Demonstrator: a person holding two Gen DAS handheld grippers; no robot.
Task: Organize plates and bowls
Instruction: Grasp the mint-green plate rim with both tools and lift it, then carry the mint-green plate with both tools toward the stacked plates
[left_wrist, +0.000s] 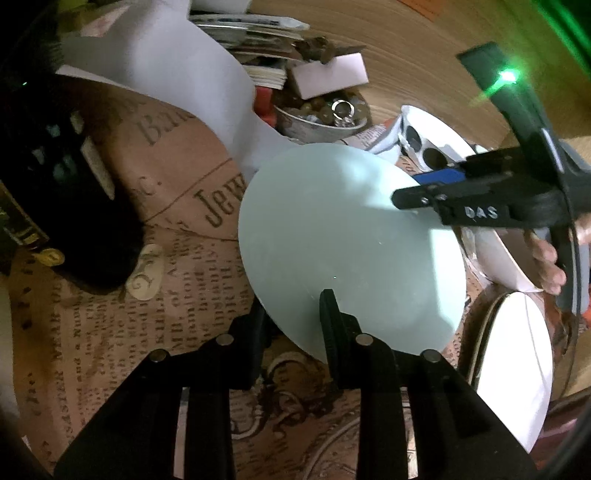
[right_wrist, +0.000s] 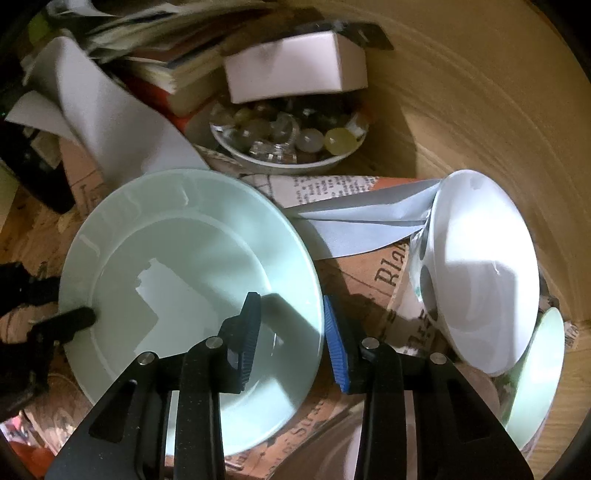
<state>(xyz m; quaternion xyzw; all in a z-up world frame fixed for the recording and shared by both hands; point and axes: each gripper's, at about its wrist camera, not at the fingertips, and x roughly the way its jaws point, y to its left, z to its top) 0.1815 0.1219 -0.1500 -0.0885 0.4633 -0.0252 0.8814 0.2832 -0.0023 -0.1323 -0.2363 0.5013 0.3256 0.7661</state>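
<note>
A pale green plate (left_wrist: 351, 254) is held tilted above the newsprint-covered table (left_wrist: 110, 332). My left gripper (left_wrist: 291, 317) has its fingers on either side of the plate's near rim and is shut on it. My right gripper (right_wrist: 291, 332), with blue pads (right_wrist: 334, 343), straddles the opposite rim of the same plate (right_wrist: 184, 277) with a visible gap, so it is open. It also shows in the left wrist view (left_wrist: 424, 192). A white bowl (right_wrist: 484, 273) leans on its side to the right, with another pale green plate (right_wrist: 535, 376) behind it.
A white dish full of beads and stones (right_wrist: 288, 144) sits behind the plate. A white box (right_wrist: 295, 70), stacked books (right_wrist: 177, 74) and white paper sheets (right_wrist: 110, 122) lie at the back. A black object (left_wrist: 55, 177) stands on the left. A white plate (left_wrist: 517, 369) lies low right.
</note>
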